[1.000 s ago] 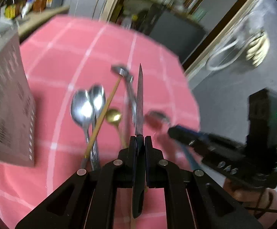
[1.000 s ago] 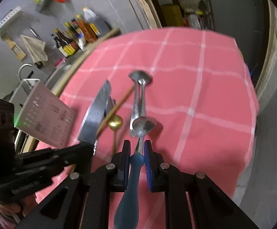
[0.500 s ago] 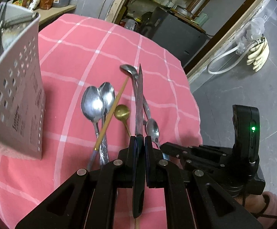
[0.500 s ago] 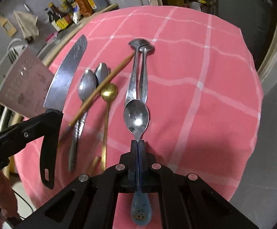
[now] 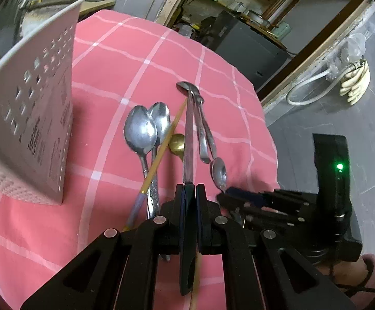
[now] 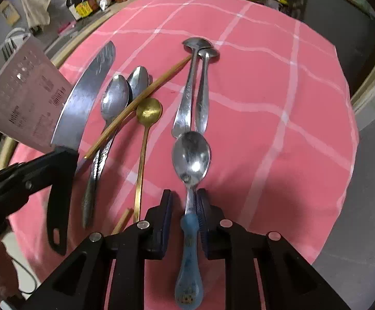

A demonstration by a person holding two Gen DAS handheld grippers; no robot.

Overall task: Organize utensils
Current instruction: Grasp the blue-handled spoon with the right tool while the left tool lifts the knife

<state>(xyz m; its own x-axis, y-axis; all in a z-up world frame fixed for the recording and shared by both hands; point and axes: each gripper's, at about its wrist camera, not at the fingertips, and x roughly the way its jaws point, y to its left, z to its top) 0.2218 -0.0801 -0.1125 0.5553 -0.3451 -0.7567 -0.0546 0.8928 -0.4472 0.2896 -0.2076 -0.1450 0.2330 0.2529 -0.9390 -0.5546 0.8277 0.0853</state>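
The right tongs (image 6: 183, 204) have their jaws opening around a spoon with a pale blue handle (image 6: 189, 253). Its steel neck lies against the right pad while a clear gap shows at the left pad, and its bright bowl points away over the pink checked cloth of the worktop (image 6: 278, 118). The left tongs (image 5: 190, 193) are clamped on the black handle of a kitchen knife (image 5: 188, 139); seen edge-on from that wrist, its blade is a thin grey strip, while from the right wrist it is a broad, scuffed steel blade with a curved edge.

Beyond the fingers, the loose utensils lie close together on the cloth. A small gold spoon (image 6: 146, 124) with a long thin handle lies left of the blue spoon. Further left are two steel spoons (image 6: 121, 90) side by side, bowls up, with patterned handles. A bamboo chopstick (image 6: 138, 106) crosses them at a slant. Past the blue spoon's bowl, two more steel utensils (image 6: 196, 82) lie parallel, their bowls at the far end.

At the far left stands a white perforated utensil holder (image 5: 30, 118) with printed lettering on its side.
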